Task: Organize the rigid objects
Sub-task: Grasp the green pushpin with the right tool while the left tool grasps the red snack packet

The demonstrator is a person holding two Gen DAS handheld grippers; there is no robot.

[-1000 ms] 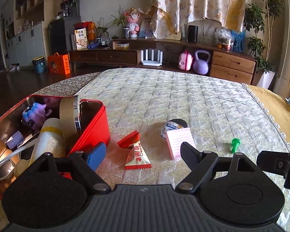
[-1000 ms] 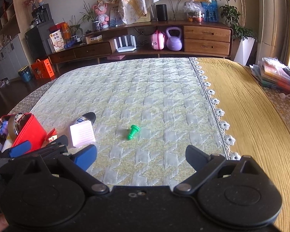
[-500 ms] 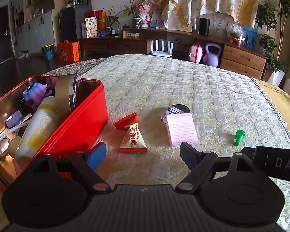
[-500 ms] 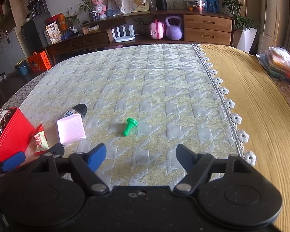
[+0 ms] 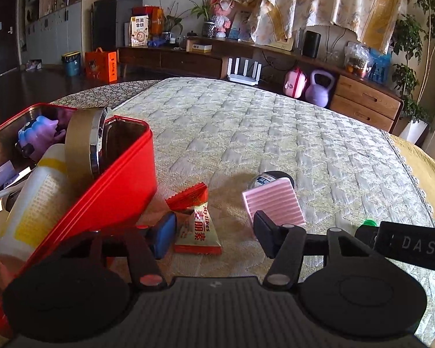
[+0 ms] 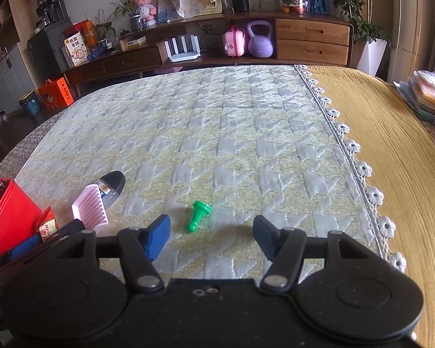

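A red tin box (image 5: pixel 124 174) at the left holds a tape roll (image 5: pixel 81 145), a white and yellow bottle (image 5: pixel 34 200) and a purple toy (image 5: pixel 40 136). Just right of the tin lies a red and cream candy packet (image 5: pixel 198 229). It sits between the fingers of my left gripper (image 5: pixel 214 232), whose jaws are closing without pressing on it. A pink ridged block (image 5: pixel 272 203) leans on a dark bottle (image 5: pixel 271 178). In the right wrist view a green peg (image 6: pixel 198 216) lies just ahead of my right gripper (image 6: pixel 211 236), its jaws closing with nothing gripped.
The quilted cover (image 6: pixel 232 133) ends at a lace edge (image 6: pixel 350 145), with a yellow blanket (image 6: pixel 391 159) to the right and a stack of packets (image 6: pixel 429 92) beyond. A wooden sideboard (image 6: pixel 310 40) and a purple kettlebell (image 6: pixel 260 43) stand past the far edge.
Both grippers came forward and lower toward the objects, and both pairs of jaws narrowed. The candy packet now lies between the left fingers; the green peg sits closer to the right fingers.
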